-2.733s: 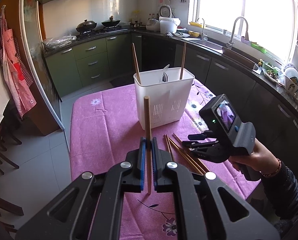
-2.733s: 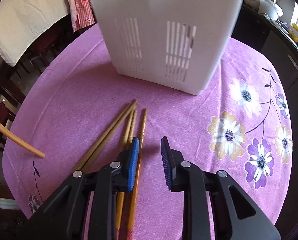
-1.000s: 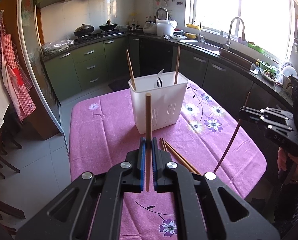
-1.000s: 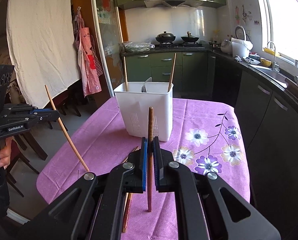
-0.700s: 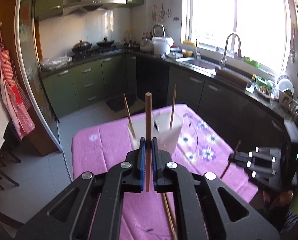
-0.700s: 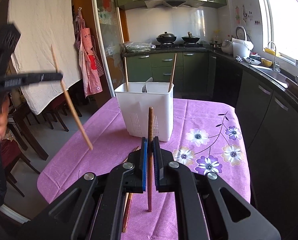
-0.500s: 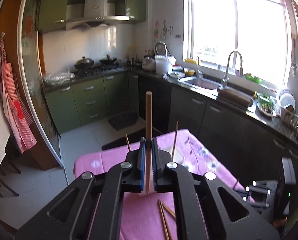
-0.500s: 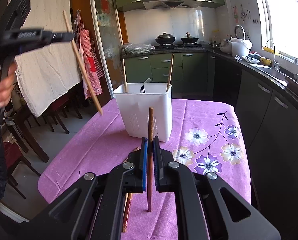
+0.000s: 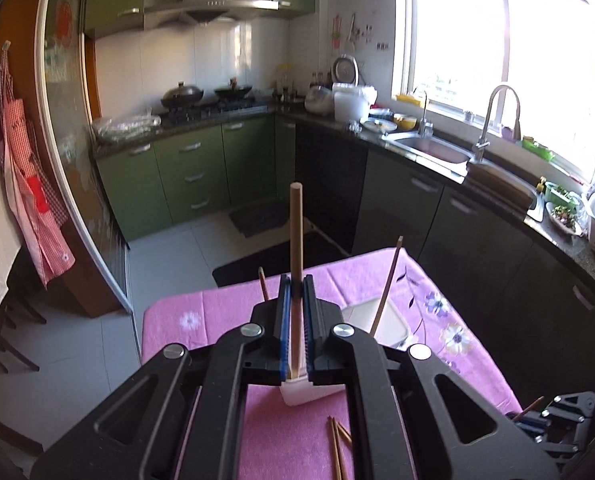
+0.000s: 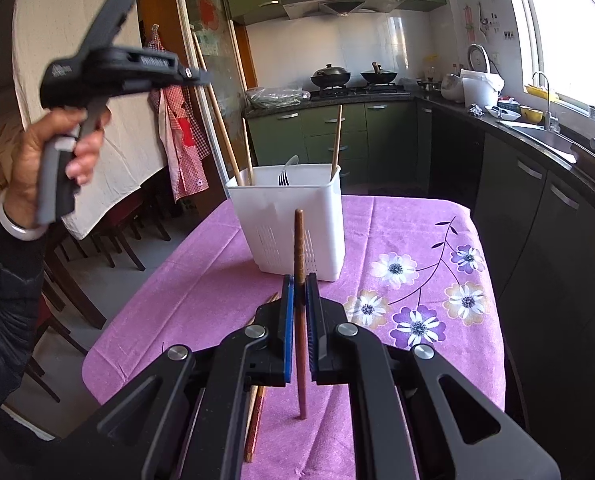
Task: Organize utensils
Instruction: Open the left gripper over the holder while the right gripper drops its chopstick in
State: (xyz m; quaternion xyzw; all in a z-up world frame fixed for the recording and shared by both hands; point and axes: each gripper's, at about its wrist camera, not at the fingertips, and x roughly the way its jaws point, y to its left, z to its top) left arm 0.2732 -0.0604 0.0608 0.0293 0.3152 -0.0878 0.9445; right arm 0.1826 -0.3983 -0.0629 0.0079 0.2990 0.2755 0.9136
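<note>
Chopsticks are what this is about, and one light wooden chopstick [image 9: 296, 248] is pinched in the left gripper [image 9: 296, 322], held high above the white utensil holder [image 10: 293, 220] with its lower tip reaching the holder's rim at the left corner. Two more sticks lean inside the holder, one [image 10: 248, 152] at that same corner, one [image 10: 336, 140] at the right corner, with a fork [image 10: 283, 178] between them. The holder stands on the pink flowered tablecloth [image 10: 417, 248]. In front of the holder, the right gripper [image 10: 300, 316] is clamped on a darker chopstick [image 10: 300, 280] held upright above the cloth. A few loose chopsticks [image 9: 336, 446] lie on the cloth in front of the holder, nearer than the right gripper.
</note>
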